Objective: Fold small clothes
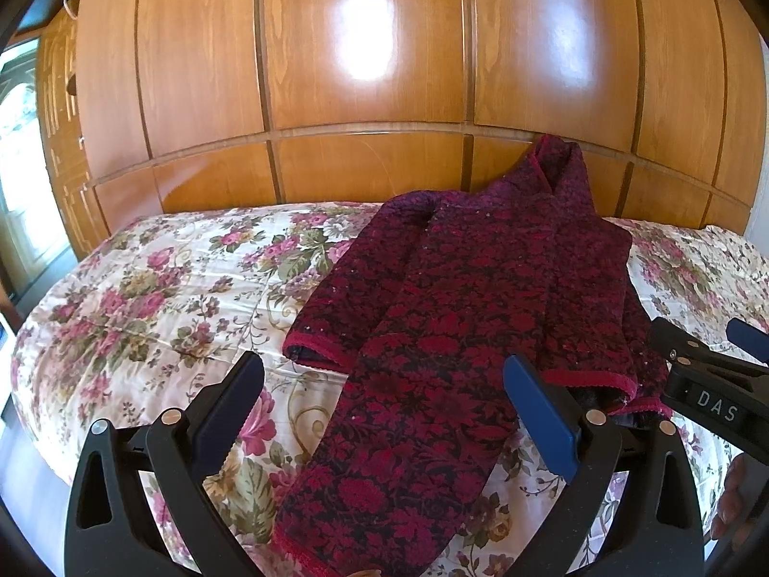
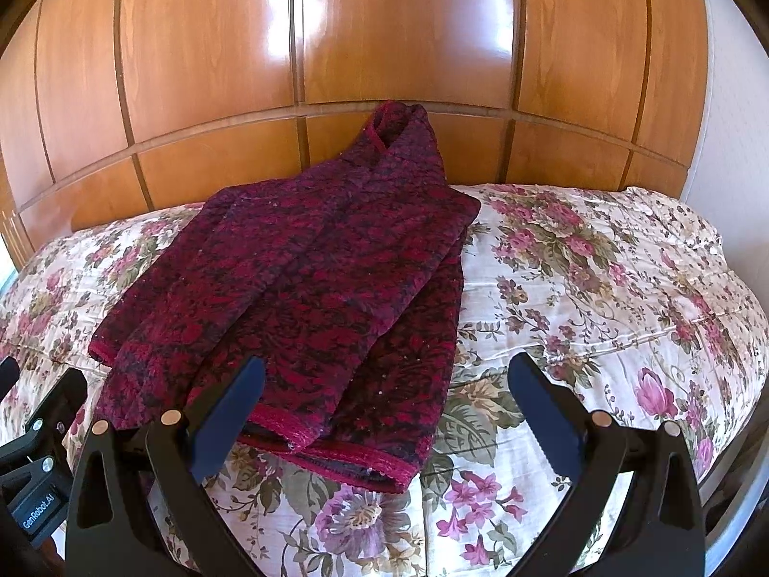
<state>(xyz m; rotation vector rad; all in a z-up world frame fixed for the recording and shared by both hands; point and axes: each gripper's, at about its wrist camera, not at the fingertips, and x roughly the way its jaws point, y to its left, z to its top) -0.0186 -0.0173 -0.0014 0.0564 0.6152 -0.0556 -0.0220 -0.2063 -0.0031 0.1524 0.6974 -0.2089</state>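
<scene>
**Both Grippers Hovered Open Over the Red Garment on the Bed**

We held the left gripper (image 1: pixel 384 413) low over the near edge of the bed (image 1: pixel 144 288), its fingers (image 1: pixel 230 413) spread wide and gripping nothing. Between them lay the dark red, flower-patterned garment (image 1: pixel 456 317), stretched out on the floral bedspread (image 2: pixel 601 288). One long part of it ran toward us past the left gripper, ending in a red trimmed hem near the bottom of the left wrist view. A sleeve with a red cuff (image 1: pixel 312 353) lay to the left of that part, flat on the bedspread. The far end of the garment, with what looked like a hood or collar (image 1: pixel 560 163), leaned up against the wooden headboard (image 1: pixel 365 72).

We kept the right gripper (image 2: pixel 384 413) just beside the left one, its fingers (image 2: pixel 543 413) also standing wide apart with nothing in them. In the right wrist view its left finger overlapped the near red hem (image 2: pixel 288 428) of the garment, while its right finger stood over bare bedspread; we could not tell whether the finger touched the cloth. The garment's right side was folded over itself there, in layers. Each gripper showed at the edge of the other's view.
</scene>
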